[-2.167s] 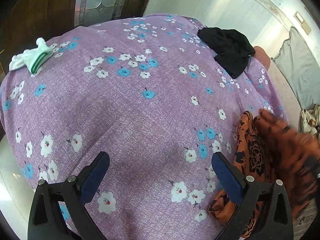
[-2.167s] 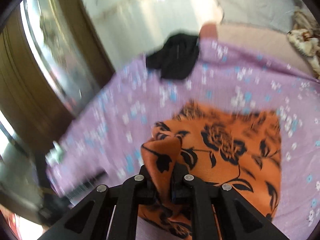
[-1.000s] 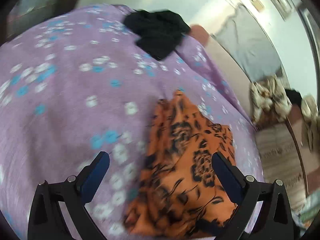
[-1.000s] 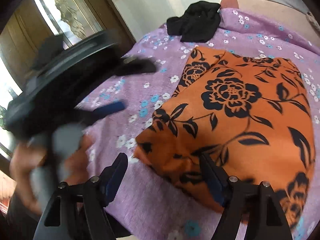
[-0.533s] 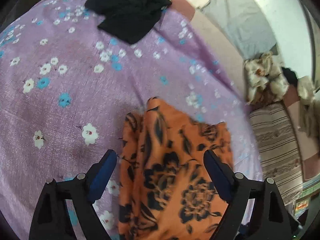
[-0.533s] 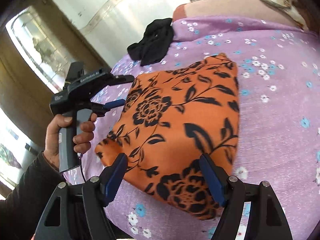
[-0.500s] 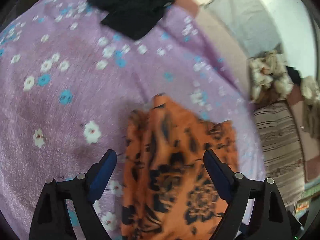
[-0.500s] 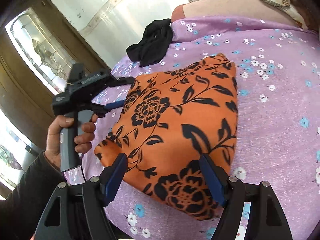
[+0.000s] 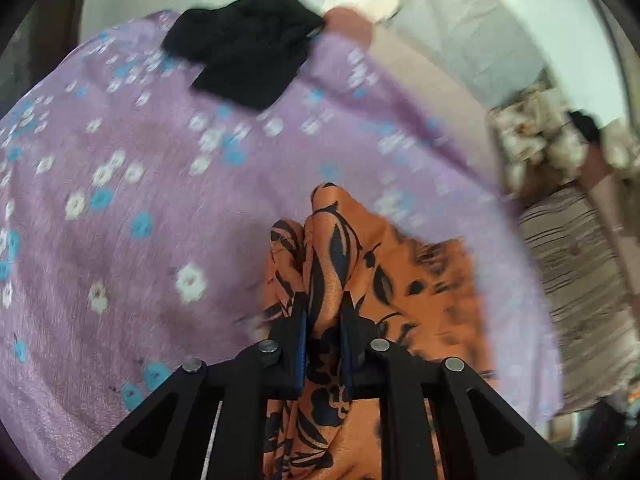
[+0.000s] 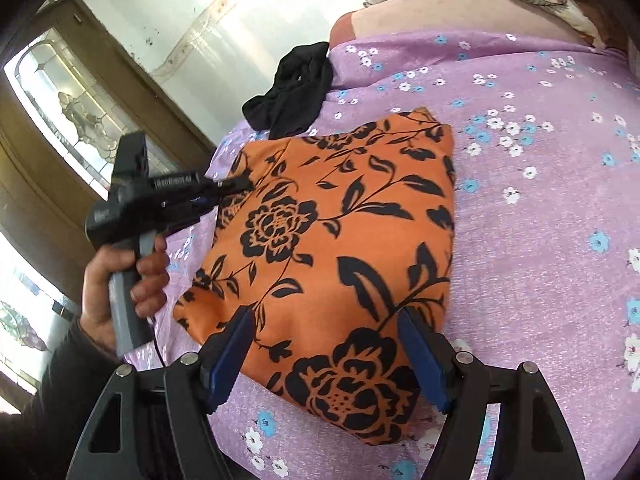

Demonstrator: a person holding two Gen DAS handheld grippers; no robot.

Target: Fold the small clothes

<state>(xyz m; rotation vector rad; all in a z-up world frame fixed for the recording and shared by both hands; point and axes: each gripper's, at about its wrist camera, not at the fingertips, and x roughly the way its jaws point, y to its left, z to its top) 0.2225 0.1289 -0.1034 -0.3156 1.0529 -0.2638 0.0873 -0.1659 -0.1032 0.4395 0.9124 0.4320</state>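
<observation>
The orange cloth with black flowers lies on the bed's purple sheet. The left tool has just squeezed together and now pinches a fold at the cloth's left edge. A hand holds that tool. The right tool is spread wide over the near edge of the cloth, not pinching it. A black cloth lies at the far end of the bed.
</observation>
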